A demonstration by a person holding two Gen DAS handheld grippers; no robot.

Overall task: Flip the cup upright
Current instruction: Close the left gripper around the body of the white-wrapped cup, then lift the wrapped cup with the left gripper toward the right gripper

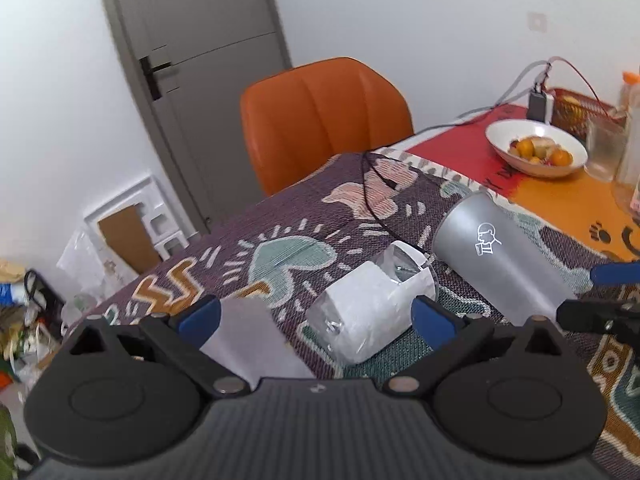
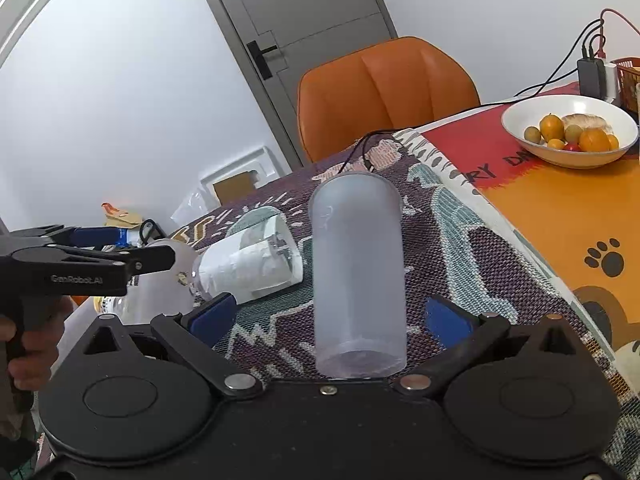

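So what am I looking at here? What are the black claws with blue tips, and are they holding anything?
No robot: a person holds a two-finger gripper in each hand, with a camera on each looking along its fingers. One picture is from the left gripper, the other from the right gripper. Both are open and hold nothing. On the patterned cloth lie a grey cup on its side, between the right gripper's fingers, and a clear cup with white paper inside. A fruit bowl sits further back.

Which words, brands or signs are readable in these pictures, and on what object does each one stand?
"GenRobot.AI": side of the black left gripper.
"RY D": cut-off black letters on the red and orange table mat; the rest is unreadable.
White line-drawn figure logo, no words: grey frosted tall cup lying on its side.
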